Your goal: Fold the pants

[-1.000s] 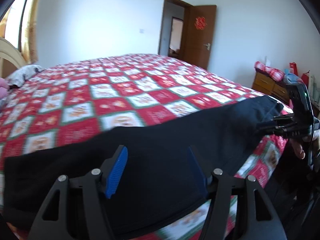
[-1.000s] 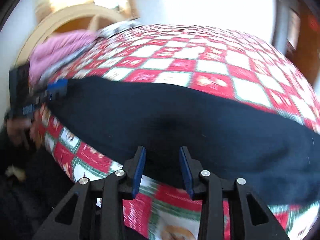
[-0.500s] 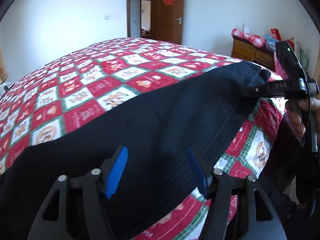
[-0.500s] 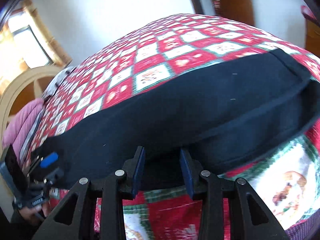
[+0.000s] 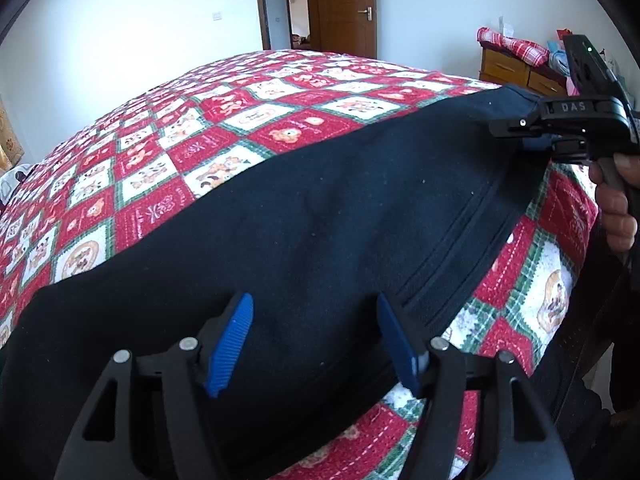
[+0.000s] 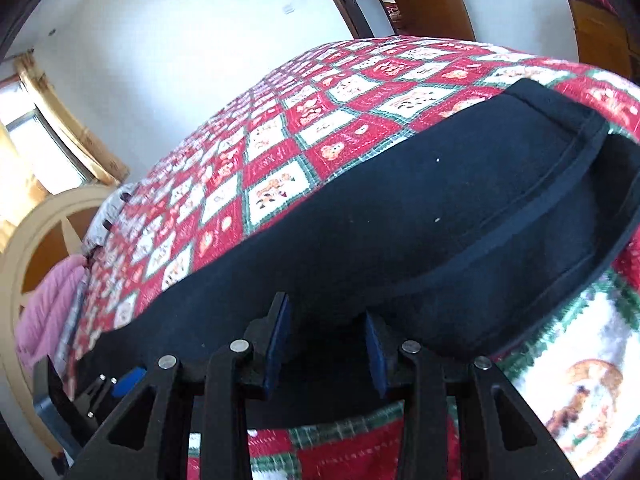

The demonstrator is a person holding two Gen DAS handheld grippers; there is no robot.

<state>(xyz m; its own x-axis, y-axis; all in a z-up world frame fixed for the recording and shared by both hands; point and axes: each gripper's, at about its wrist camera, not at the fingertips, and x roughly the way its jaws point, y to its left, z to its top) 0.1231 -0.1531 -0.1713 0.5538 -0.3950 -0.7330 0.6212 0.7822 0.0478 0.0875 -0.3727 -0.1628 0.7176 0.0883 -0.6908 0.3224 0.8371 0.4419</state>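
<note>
Dark navy pants (image 5: 320, 216) lie stretched along the near edge of a bed; they also show in the right wrist view (image 6: 400, 232), waistband at the right. My left gripper (image 5: 316, 340) is open, its blue pads just above the pants near the front edge. My right gripper (image 6: 326, 340) is open over the pants' near edge close to the waistband. In the left wrist view the right gripper (image 5: 528, 132) sits at the waistband end. In the right wrist view the left gripper (image 6: 116, 386) sits at the far leg end.
The bed has a red, white and green checked quilt (image 5: 224, 136). A wooden dresser (image 5: 516, 72) with folded cloth stands at the right wall, by a brown door (image 5: 344, 4). A pink blanket (image 6: 48, 312) and a curved cream headboard (image 6: 24, 256) are at the bed's head.
Both views have swung toward the waistband end of the pants and come closer to the cloth. The right gripper's jaws stand a little wider than before.
</note>
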